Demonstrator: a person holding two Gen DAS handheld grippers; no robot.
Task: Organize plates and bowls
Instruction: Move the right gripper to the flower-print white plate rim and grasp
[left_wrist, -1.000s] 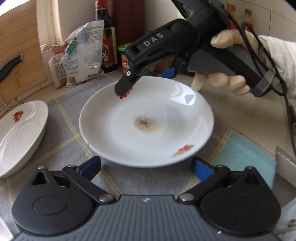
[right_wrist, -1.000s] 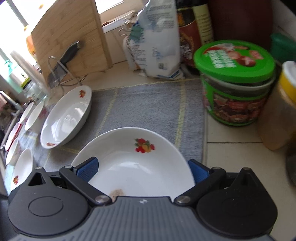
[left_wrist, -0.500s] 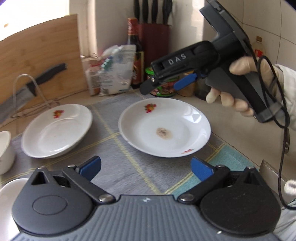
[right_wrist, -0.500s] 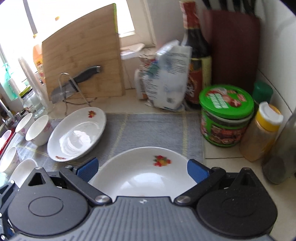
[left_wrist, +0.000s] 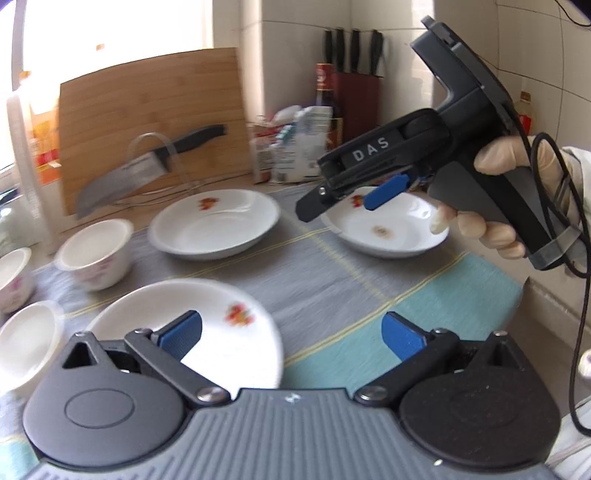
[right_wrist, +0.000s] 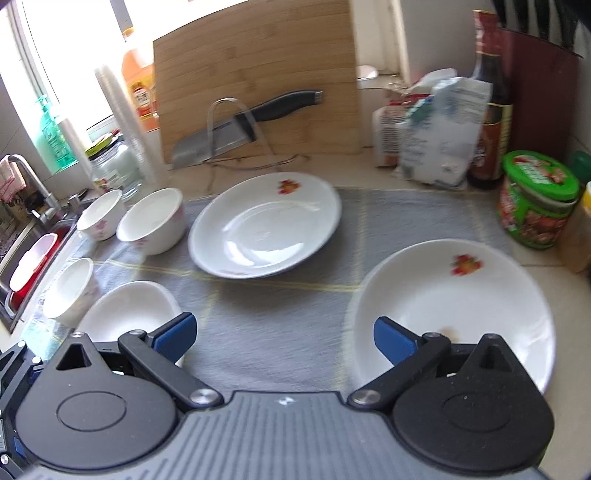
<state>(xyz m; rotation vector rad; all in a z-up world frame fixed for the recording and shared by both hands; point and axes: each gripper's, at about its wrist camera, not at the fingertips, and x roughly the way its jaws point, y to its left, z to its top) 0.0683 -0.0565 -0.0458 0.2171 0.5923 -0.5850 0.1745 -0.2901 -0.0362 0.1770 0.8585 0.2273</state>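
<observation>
Three white flower-print plates lie on a grey mat. The stained plate (left_wrist: 391, 232) (right_wrist: 461, 295) is at the right, a clean plate (left_wrist: 216, 225) (right_wrist: 266, 229) sits in the middle, and a third plate (left_wrist: 221, 325) (right_wrist: 129, 310) is nearest my left gripper. Small white bowls (left_wrist: 98, 251) (right_wrist: 151, 221) stand at the left. My left gripper (left_wrist: 291, 332) is open over the near plate and holds nothing. A gloved hand holds my right gripper (left_wrist: 343, 203) (right_wrist: 284, 332) open and empty above the stained plate's near-left edge.
A knife (right_wrist: 236, 125) rests on a wire stand against a wooden cutting board (right_wrist: 258, 74) at the back. A green-lidded jar (right_wrist: 535, 199), a dark bottle (right_wrist: 491, 110), a bag (right_wrist: 439, 136) and a knife block crowd the back right corner. A sink (right_wrist: 26, 236) lies at the far left.
Both grippers have pulled back and risen from the stained plate, and both stay open. The left view has swung left, bringing the other plates and the bowls into sight.
</observation>
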